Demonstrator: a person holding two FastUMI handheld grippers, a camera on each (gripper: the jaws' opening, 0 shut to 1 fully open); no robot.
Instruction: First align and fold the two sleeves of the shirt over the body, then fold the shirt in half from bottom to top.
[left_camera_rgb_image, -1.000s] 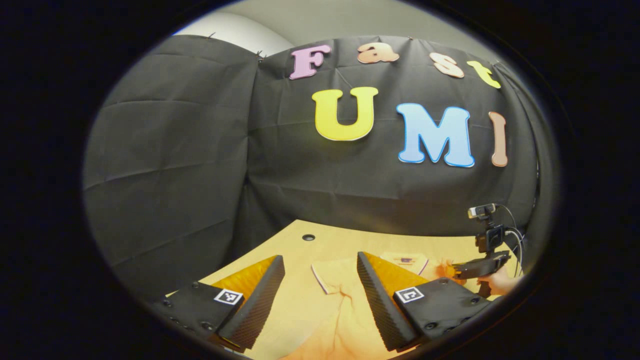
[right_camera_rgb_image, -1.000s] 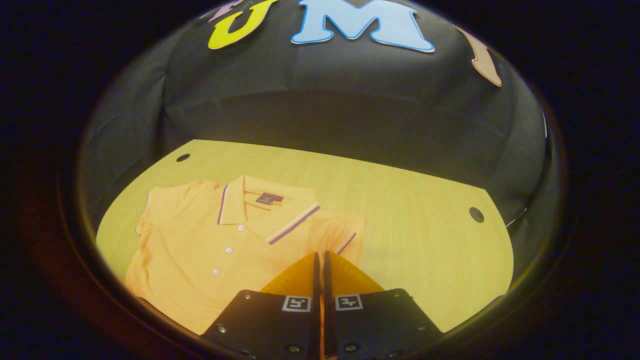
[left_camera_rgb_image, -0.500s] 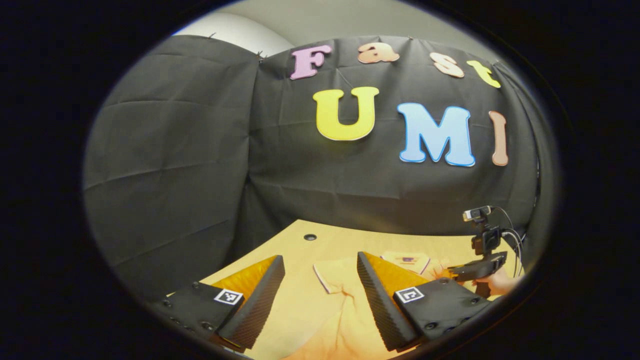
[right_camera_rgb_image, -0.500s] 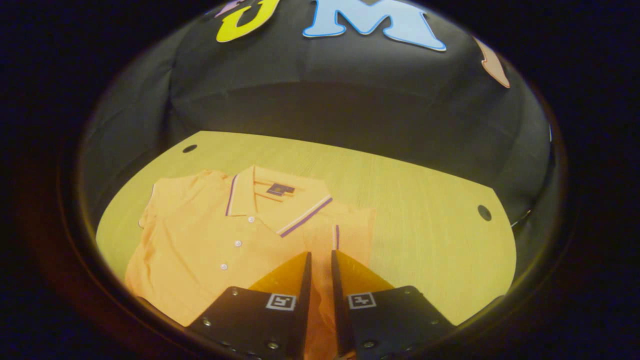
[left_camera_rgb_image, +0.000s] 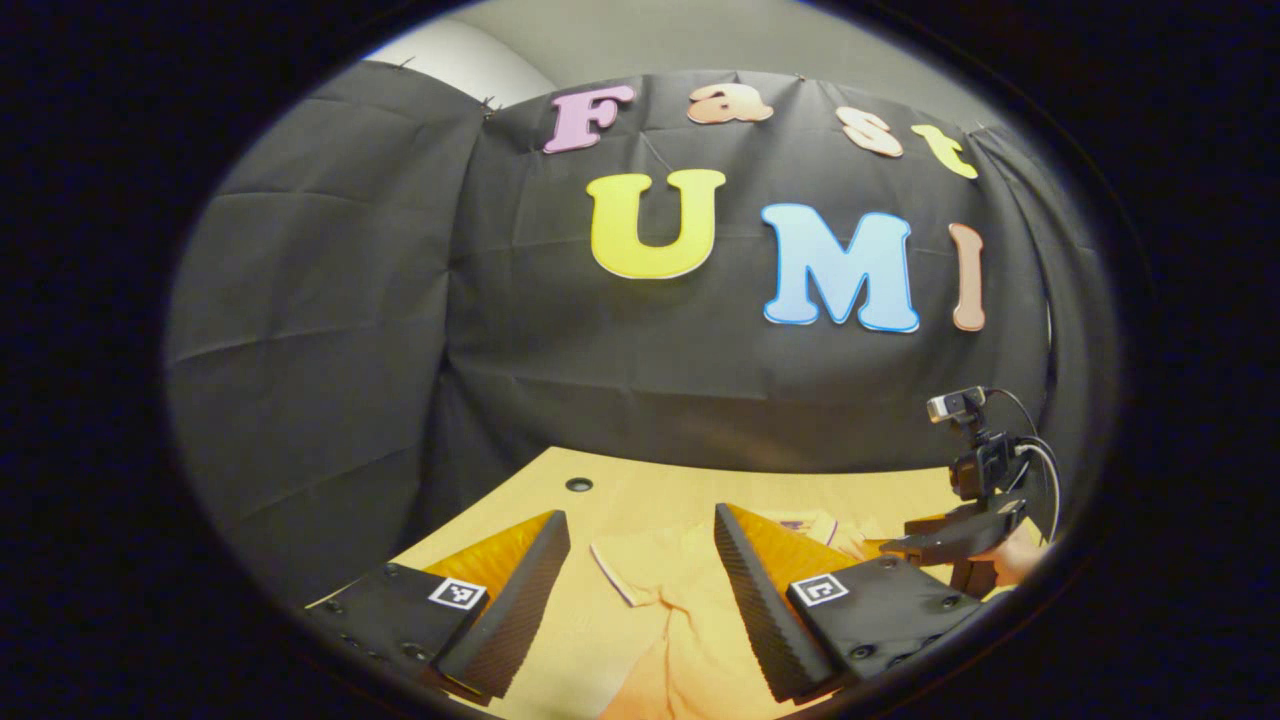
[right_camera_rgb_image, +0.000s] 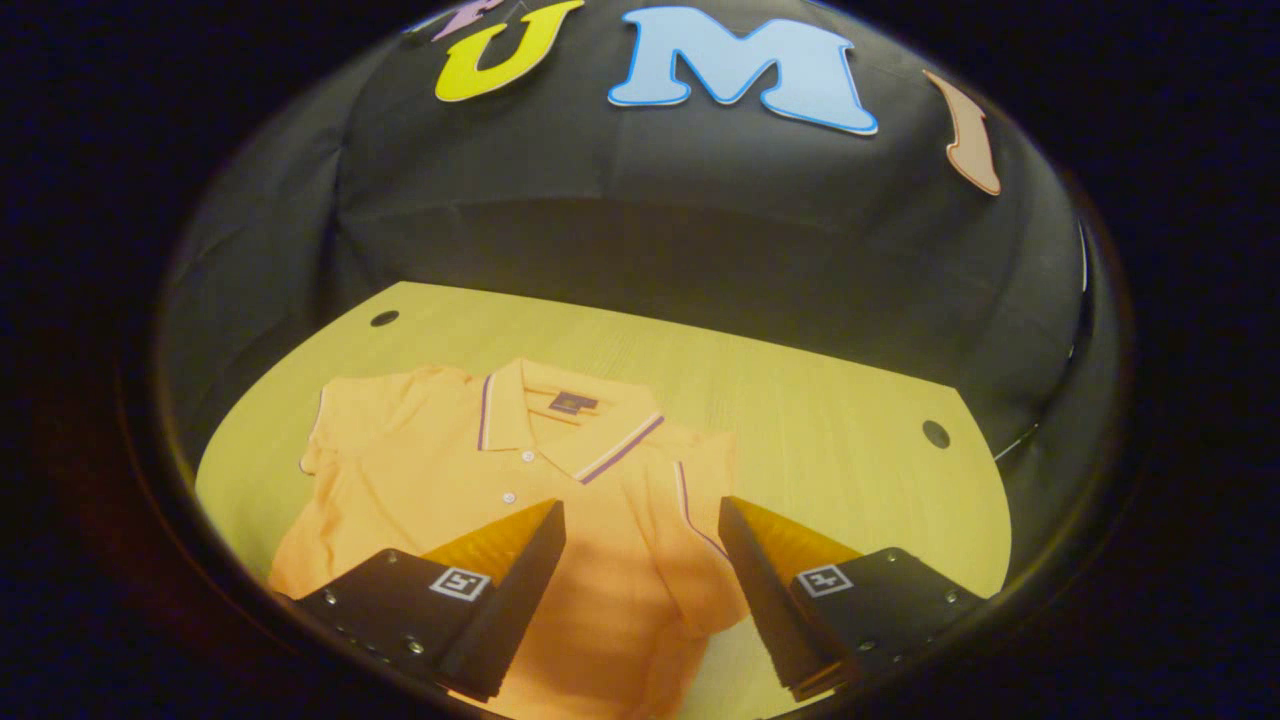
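While one orange polo shirt (right_camera_rgb_image: 540, 480) is lying face up on the wooden surface (right_camera_rgb_image: 820, 400), the right tongs (right_camera_rgb_image: 640, 590) are hovering over it with fingers spread wide, gripping nothing. One sleeve (right_camera_rgb_image: 700, 520) is lying folded over the shirt's body beside the striped collar (right_camera_rgb_image: 560, 420). Two round holes (right_camera_rgb_image: 384, 318) are sitting in the surface, well apart from the shirt on either side. The left tongs (left_camera_rgb_image: 640, 590) are likewise standing wide and empty above the shirt's other edge (left_camera_rgb_image: 650, 580). Past the shirt, a small webcam (left_camera_rgb_image: 958, 404) is sitting atop the other handheld unit.
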